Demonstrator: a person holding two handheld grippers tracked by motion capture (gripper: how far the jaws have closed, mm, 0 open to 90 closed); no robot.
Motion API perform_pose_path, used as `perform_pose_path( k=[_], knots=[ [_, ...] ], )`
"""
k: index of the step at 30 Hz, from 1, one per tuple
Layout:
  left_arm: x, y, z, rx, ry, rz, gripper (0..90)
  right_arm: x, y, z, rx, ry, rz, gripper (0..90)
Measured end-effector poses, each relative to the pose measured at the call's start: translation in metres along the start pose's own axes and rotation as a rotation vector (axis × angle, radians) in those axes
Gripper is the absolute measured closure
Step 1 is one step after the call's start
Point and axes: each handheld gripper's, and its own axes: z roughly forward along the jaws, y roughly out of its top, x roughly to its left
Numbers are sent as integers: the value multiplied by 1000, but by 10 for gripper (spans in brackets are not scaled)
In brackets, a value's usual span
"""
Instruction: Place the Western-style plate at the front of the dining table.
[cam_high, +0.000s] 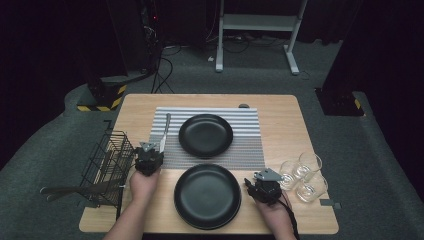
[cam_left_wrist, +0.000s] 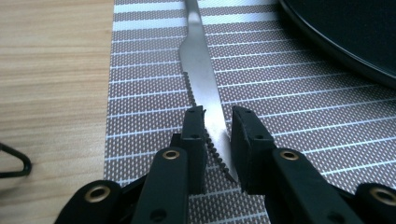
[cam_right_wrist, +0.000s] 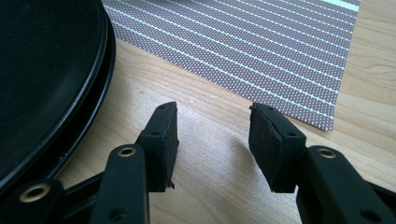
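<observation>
A steel knife (cam_high: 164, 132) (cam_left_wrist: 201, 70) lies on the striped placemat (cam_high: 245, 145) (cam_left_wrist: 154, 93), left of the far black plate (cam_high: 206, 135) (cam_left_wrist: 345, 32). My left gripper (cam_high: 149, 150) (cam_left_wrist: 218, 119) sits low over the mat. Its jaws stand a little apart on either side of the serrated blade tip, and mat shows between the blade and the right pad. My right gripper (cam_high: 257, 182) (cam_right_wrist: 215, 116) hovers open over bare wood with nothing between its jaws. It is just right of the near black plate (cam_high: 207, 196) (cam_right_wrist: 46, 70), which shows a doubled rim.
A black wire basket (cam_high: 107, 167) hangs over the table's left edge, with utensil handles (cam_high: 65, 190) sticking out to the left. Three clear glasses (cam_high: 302, 175) stand close to my right gripper at the table's right edge.
</observation>
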Motion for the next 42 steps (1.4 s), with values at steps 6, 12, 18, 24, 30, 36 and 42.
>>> perform_pose_path(
  k=[6, 12, 18, 24, 30, 36, 42],
  knots=[
    [0, -1, -2, -7, -15, 1, 700, 0, 0, 0, 0, -1, 0, 523],
    [-2, -2, -8, -27, -19, 17, 657, 0, 0, 0, -1, -1, 1, 520],
    [-8, -2, -13, -41, -29, 54, 606, -1, 0, 0, -2, 2, 4, 501],
    [-13, -3, -20, -59, -56, 72, 558, -1, 0, 0, -3, 3, 7, 500],
    [-17, -3, -28, -60, -88, 92, 538, -1, 0, 0, -3, 3, 9, 497],
    [-19, -5, -34, -74, -98, 124, 532, -2, 0, 0, 3, 5, 14, 496],
    [-20, -9, -39, -94, -110, 128, 540, -1, 0, 1, 7, 5, 10, 496]
  ],
)
